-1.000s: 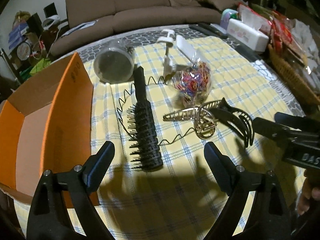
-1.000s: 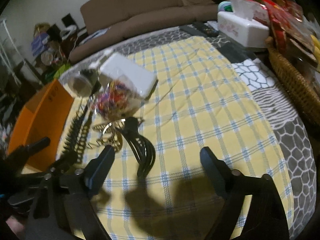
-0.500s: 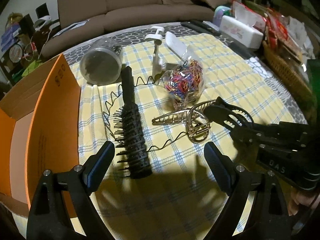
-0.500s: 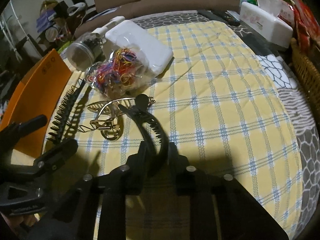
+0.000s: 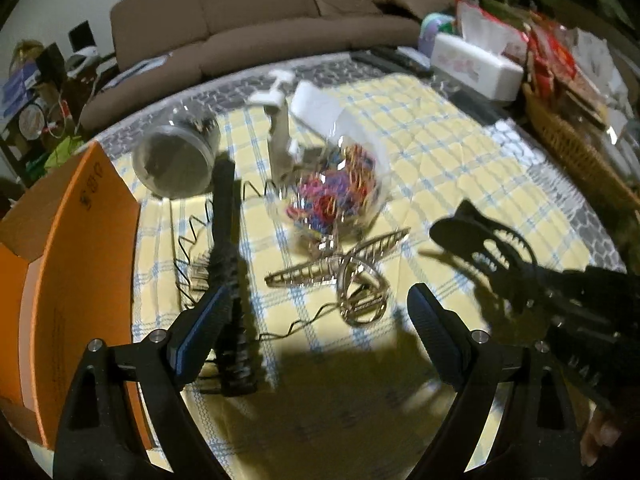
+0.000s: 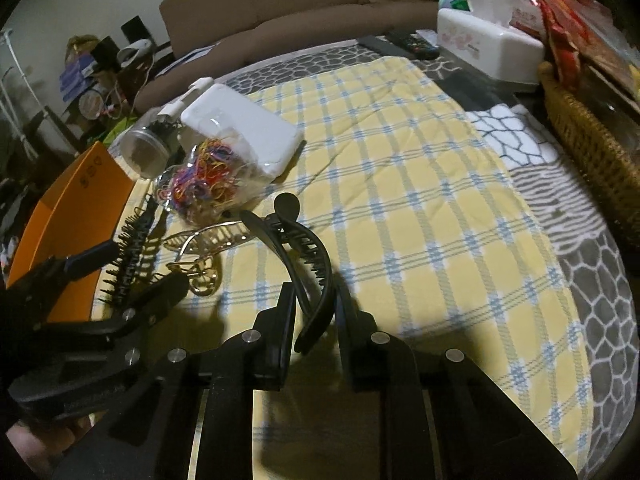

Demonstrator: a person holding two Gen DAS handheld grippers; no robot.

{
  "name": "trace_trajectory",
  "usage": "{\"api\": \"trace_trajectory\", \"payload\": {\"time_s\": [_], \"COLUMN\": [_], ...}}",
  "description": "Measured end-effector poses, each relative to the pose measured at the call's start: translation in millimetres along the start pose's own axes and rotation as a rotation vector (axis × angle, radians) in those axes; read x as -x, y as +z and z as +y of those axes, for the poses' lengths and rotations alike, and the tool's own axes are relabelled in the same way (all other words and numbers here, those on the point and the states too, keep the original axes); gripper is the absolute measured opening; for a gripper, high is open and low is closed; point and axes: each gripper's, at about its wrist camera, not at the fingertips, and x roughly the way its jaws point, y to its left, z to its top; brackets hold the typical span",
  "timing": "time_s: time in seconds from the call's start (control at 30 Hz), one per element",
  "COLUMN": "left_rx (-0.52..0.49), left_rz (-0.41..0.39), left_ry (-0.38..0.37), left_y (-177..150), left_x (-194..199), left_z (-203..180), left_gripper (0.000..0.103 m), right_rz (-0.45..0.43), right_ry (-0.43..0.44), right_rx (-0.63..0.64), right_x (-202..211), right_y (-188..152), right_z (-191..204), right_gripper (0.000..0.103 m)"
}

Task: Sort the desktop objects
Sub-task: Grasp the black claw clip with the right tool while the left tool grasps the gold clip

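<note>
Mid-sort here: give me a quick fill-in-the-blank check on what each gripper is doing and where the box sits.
1. The right gripper is shut on the black ____.
2. The left gripper is ____, holding nothing.
3. The hairbrush lies right beside the ____ cardboard box.
4. The gold hair clip lies on the yellow ____ cloth.

Missing words: hair claw; open; orange; checked

My black claw clip [image 6: 298, 240] sits clamped in my right gripper [image 6: 312, 304], lifted beside the gold clip [image 5: 340, 268] and black brush [image 5: 228, 248].
</note>
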Motion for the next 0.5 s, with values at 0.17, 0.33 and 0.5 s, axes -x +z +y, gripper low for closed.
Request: {"api": "trace_trajectory", "payload": {"time_s": [0.17,0.33,0.5], "left_rx": [0.013,0.008,-0.006], "left_rz": [-0.038,-0.004,0.036], "left_ry": [0.006,-0.001,0.005], "left_y": [1,3,5], "left_x": [8,-2,-16], "left_z": [-7,-16,-26], "left_gripper": [0.089,0.078,0.063], "right_rz": [-0.006,-0.009,-0.015], "right_ry": [-0.007,-0.01,-0.018], "right_rx": [0.01,0.0,-0.013], "right_x": [2,4,6], "right_y": [-1,-2,-2], "right_z": [-2,-5,-9], "right_gripper": [0.019,0.019,0.019]}}
